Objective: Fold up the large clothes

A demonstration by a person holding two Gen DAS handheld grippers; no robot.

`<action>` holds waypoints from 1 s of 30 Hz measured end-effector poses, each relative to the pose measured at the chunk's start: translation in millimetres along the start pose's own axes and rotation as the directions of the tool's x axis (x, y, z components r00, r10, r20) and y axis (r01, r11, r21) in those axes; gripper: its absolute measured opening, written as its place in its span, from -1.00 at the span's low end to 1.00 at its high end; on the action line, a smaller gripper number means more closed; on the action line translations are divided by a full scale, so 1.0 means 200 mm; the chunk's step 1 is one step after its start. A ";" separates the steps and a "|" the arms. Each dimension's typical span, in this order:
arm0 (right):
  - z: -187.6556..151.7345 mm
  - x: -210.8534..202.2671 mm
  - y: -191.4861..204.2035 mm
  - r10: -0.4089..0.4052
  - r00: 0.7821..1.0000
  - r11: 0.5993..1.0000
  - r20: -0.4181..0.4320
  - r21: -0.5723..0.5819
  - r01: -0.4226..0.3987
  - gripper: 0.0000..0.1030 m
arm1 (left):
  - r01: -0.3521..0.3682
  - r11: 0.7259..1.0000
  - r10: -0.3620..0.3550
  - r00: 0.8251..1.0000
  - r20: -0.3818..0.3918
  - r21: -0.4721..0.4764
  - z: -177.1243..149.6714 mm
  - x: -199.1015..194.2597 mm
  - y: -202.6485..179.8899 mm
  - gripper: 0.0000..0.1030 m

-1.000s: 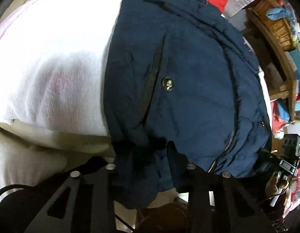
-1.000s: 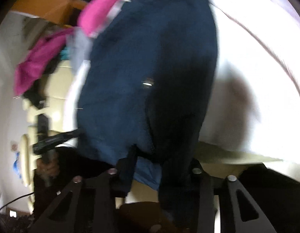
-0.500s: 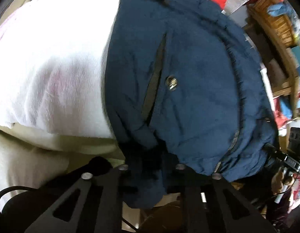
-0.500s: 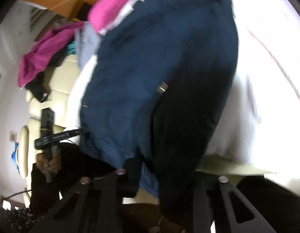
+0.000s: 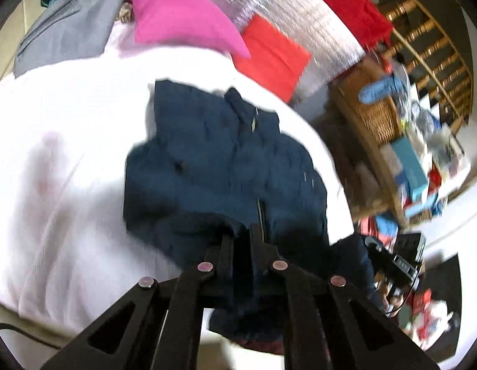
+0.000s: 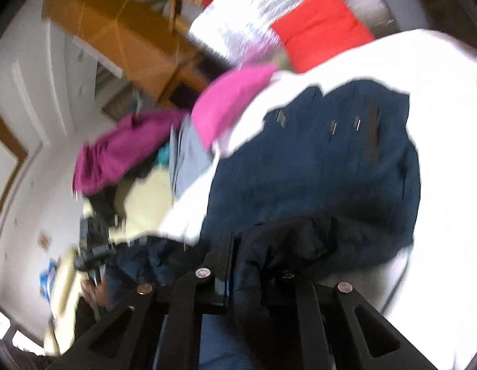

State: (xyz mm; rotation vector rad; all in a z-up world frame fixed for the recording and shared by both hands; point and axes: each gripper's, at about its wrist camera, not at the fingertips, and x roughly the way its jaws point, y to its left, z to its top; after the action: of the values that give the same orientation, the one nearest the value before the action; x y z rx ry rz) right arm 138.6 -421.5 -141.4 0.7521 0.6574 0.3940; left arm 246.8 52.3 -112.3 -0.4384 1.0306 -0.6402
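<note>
Now both grippers have clamped down on the near hem of the navy jacket, where a second ago their jaws still stood apart around it. The hem has been lifted and carried toward the collar, so the jacket looks shorter and more of the room shows beyond it.

From its own camera, the left gripper has its jaws pinched together on a fold of navy fabric beside the zipper, pointing down at the garment. The right gripper is likewise closed tight on a bunched dark edge of the jacket. Off to the right in the left view, the other handheld device shows, blurred.

The jacket's far half lies flat on a white blanket that covers the work surface. Past it sit a pink garment, a grey garment, a red cloth and a silvery quilted sheet. A wooden shelf crowded with clutter stands at the right.
</note>
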 end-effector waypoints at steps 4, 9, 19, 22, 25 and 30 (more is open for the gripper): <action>0.26 0.14 -0.10 -0.025 0.997 0.998 0.075 0.056 0.021 -0.75 | 0.008 0.999 -0.006 0.998 0.055 -0.034 0.27 0.12 0.03 -0.83; 0.60 0.42 -0.30 -0.065 0.985 0.982 0.157 0.186 0.035 -0.75 | -0.060 0.997 0.065 0.991 0.113 -0.053 0.65 0.38 0.05 -0.85; 0.96 0.95 -0.90 0.004 0.999 0.834 0.053 0.551 -0.033 -0.65 | -0.124 0.981 0.127 0.992 0.015 -0.147 1.07 0.99 0.30 -0.82; 0.97 1.00 -1.08 0.147 0.985 0.685 0.091 0.709 -0.167 -0.45 | -0.076 0.961 0.066 0.997 -0.044 -0.266 1.13 1.07 0.43 -0.80; 1.02 0.93 -1.13 0.233 0.950 0.623 0.209 0.717 -0.311 0.22 | 0.033 0.927 -0.038 0.999 -0.005 -0.374 1.16 1.03 0.52 -0.48; 1.04 0.65 -1.06 0.141 0.929 0.694 0.342 0.635 -0.340 0.69 | 0.270 0.878 -0.136 0.932 0.336 -0.395 1.11 0.69 0.50 0.54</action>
State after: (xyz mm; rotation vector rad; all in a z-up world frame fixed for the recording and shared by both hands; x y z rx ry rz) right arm 394.1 -596.4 -235.6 1.5999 0.4314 0.2724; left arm 521.7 42.0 -162.5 -1.0228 0.8365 -0.5058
